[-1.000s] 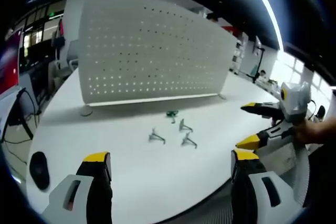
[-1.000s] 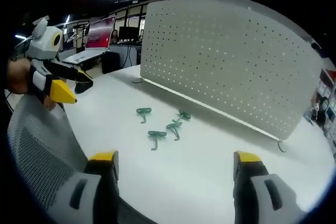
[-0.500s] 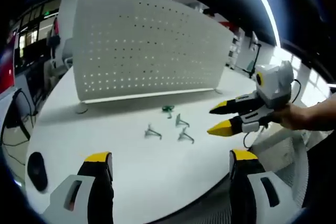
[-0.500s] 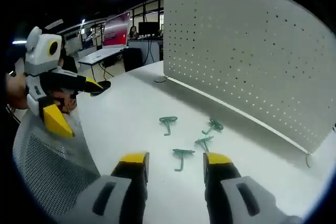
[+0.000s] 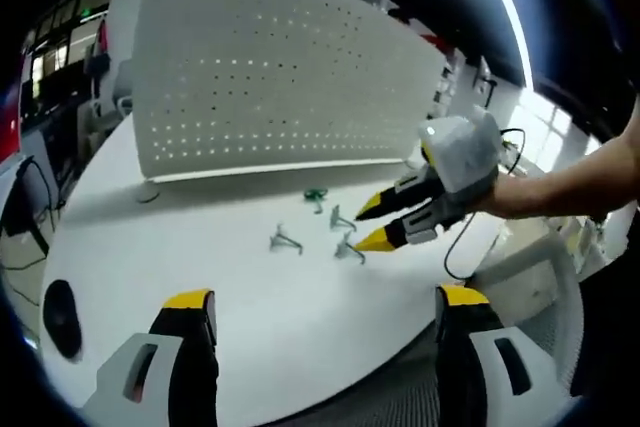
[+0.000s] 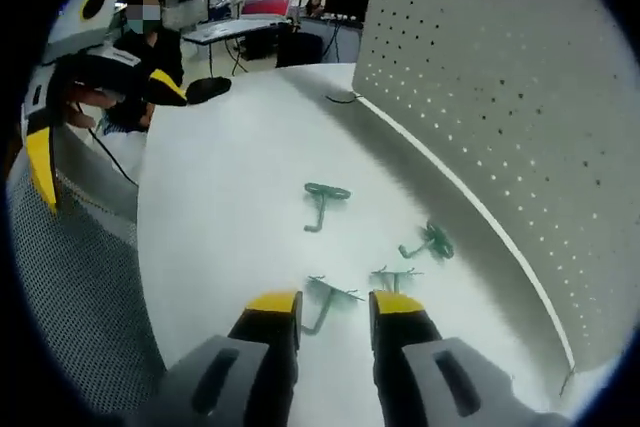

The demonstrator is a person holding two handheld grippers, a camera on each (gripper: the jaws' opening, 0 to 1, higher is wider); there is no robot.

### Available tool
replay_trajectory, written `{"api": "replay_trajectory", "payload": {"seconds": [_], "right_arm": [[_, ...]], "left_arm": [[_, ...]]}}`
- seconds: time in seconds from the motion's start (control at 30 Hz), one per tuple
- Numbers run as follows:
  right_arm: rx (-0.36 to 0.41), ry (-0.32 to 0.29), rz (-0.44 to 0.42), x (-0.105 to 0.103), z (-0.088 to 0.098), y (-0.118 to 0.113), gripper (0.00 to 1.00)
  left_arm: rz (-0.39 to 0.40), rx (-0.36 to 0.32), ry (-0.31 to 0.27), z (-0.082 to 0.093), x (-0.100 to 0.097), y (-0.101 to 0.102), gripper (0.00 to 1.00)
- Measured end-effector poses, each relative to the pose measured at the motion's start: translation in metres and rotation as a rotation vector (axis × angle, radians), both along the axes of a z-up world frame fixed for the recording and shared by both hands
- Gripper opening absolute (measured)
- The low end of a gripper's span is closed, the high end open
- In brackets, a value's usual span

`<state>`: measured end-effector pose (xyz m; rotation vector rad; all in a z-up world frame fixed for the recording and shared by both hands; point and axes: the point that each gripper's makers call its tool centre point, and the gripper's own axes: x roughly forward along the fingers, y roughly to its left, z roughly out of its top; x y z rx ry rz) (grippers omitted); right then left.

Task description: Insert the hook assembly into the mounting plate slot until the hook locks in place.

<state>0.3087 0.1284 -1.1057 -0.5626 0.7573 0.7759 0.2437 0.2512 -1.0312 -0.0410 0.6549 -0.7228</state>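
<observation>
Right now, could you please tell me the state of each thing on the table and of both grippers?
Right gripper: jaws narrowed around a hook's stem, not closed.
Nearest hook: flat on table, between those jaws.
Other three hooks: loose on table.
Pegboard: upright, no hooks mounted.
Left gripper: open, holds nothing.

The pegboard panel (image 5: 270, 87) stands upright on the surface (image 5: 200, 277), along its far side. Before the panel's foot lie four hooks: one hook (image 5: 317, 196) nearest the panel, a second hook (image 5: 284, 241) out to its left, and two more (image 5: 341, 219) (image 5: 349, 250) to its right, lying close together. The right tongs (image 5: 372, 223) reach in from the right of the panel, their tips just beside those two hooks. A mouse (image 5: 58, 306) lies well left of the hooks, near the surface's edge. In the right gripper view, the nearest hook (image 6: 327, 299) lies between the tips of the right tongs (image 6: 334, 304).
</observation>
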Motion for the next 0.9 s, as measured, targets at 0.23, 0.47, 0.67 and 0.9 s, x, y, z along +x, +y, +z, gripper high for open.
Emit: {"api": "replay_trajectory", "payload": {"seconds": [0.23, 0.47, 0.67, 0.9], "right_arm": [[-0.157, -0.014, 0.280, 0.006, -0.008, 0.020, 0.15], [-0.283, 0.008, 0.422, 0.004, -0.023, 0.023, 0.05], [-0.255, 0.050, 0.390, 0.002, -0.029, 0.026, 0.00], [-0.151, 0.128, 0.255, 0.004, -0.028, 0.024, 0.00]], "left_arm": [[0.016, -0.024, 0.010, 0.001, 0.001, 0.001, 0.92], [0.033, -0.035, 0.009, 0.002, 0.003, 0.003, 0.91], [0.033, -0.031, 0.005, 0.002, 0.003, 0.003, 0.91], [0.036, -0.014, 0.006, 0.000, 0.003, 0.004, 0.91]]}}
